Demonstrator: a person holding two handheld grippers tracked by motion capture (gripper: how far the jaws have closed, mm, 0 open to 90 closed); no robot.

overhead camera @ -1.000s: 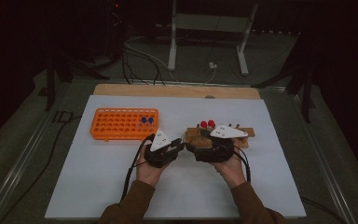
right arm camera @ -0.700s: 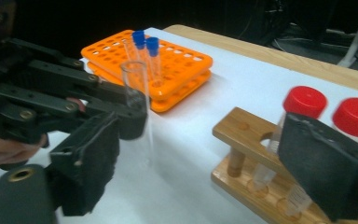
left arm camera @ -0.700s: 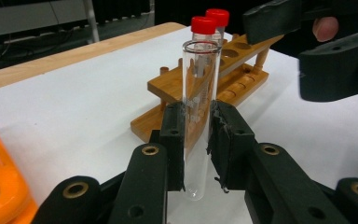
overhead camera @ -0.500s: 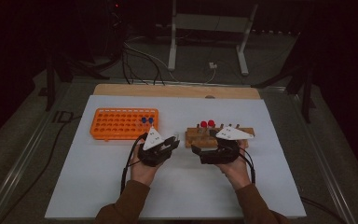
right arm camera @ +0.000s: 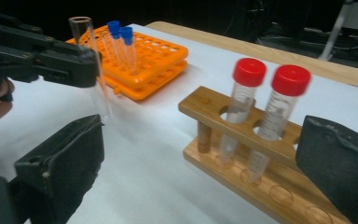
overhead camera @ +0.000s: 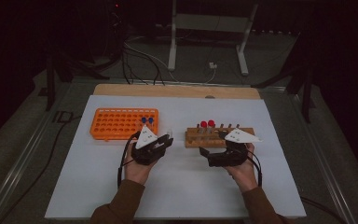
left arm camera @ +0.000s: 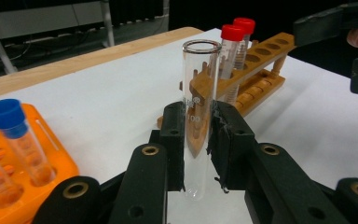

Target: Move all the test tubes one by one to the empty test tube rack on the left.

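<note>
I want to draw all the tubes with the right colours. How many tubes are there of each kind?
Red-capped tubes in the wooden rack: 2
Blue-capped tubes in the orange rack: 2
Clear tube with no cap, held in the left claw: 1
Total: 5 tubes

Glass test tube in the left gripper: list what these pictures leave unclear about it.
- Glass test tube: left gripper view, its mid part is covered by the gripper's black pads.
- Right gripper view: its lower end blurs away against the white table.
- High view: too small and dim beside the left gripper.
</note>
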